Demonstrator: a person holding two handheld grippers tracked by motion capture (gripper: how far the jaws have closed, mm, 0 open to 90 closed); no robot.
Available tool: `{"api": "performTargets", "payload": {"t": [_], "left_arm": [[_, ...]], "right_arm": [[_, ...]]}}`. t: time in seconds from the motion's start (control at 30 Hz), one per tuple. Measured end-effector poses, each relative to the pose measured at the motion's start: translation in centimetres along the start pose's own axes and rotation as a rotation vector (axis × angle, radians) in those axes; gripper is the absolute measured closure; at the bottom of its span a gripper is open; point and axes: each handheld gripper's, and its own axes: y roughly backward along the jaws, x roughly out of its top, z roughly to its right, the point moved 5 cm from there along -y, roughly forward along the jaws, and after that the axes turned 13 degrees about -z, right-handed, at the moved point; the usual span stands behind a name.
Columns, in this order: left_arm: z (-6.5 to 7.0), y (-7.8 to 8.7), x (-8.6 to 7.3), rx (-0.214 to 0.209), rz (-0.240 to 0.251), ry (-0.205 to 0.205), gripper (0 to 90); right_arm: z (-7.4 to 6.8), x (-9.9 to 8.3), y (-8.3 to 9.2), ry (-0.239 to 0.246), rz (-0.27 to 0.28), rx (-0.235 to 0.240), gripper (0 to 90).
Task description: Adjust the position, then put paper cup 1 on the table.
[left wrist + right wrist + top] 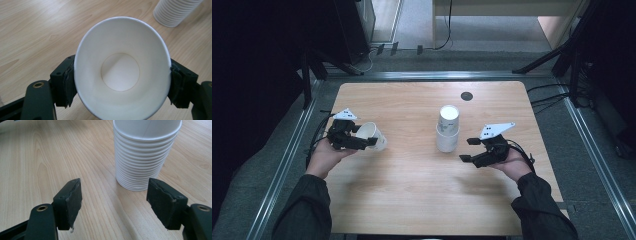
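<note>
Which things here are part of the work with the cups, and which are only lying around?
Part of the work:
- single paper cup, clamped in the left tongs
- stack of paper cups, upside down mid-table
- right tongs, open beside the stack

Only lying around:
- dark round disc in the table near its far edge
- cables on the floor
</note>
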Motion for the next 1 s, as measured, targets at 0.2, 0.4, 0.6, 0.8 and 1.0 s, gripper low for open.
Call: {"api": "performTargets", "payload": {"t": [0.2, 0.4, 0.6, 0.8, 1.0], "left_arm": [[-1.2, -0.4, 0.2, 0.020, -0.015, 0.024, 23.5], [-2.4, -0.8, 0.0, 0.056, -0.048, 0.038, 23.4], [-3.4, -1.3, -0.1, 0.093, -0.084, 0.051, 23.4], [-4.1, -1.7, 0.1, 0.134, -0.124, 0.058, 23.4], [-4.5, -2.3, 0.3, 0.150, -0.163, 0.048, 23.4]], "right_arm": [[0.1, 0.0, -0.1, 0.000, -0.003, 0.004, 29.2], [0.1, 0.1, -0.2, -0.002, -0.005, 0.013, 29.4], [-0.2, 0.3, -0.3, 0.005, -0.003, 0.021, 29.8], [-0.3, 0.3, -0.4, 0.008, -0.009, 0.022, 29.8], [-0.2, 0.3, -0.1, -0.001, 0.004, 0.017, 29.9]]}}
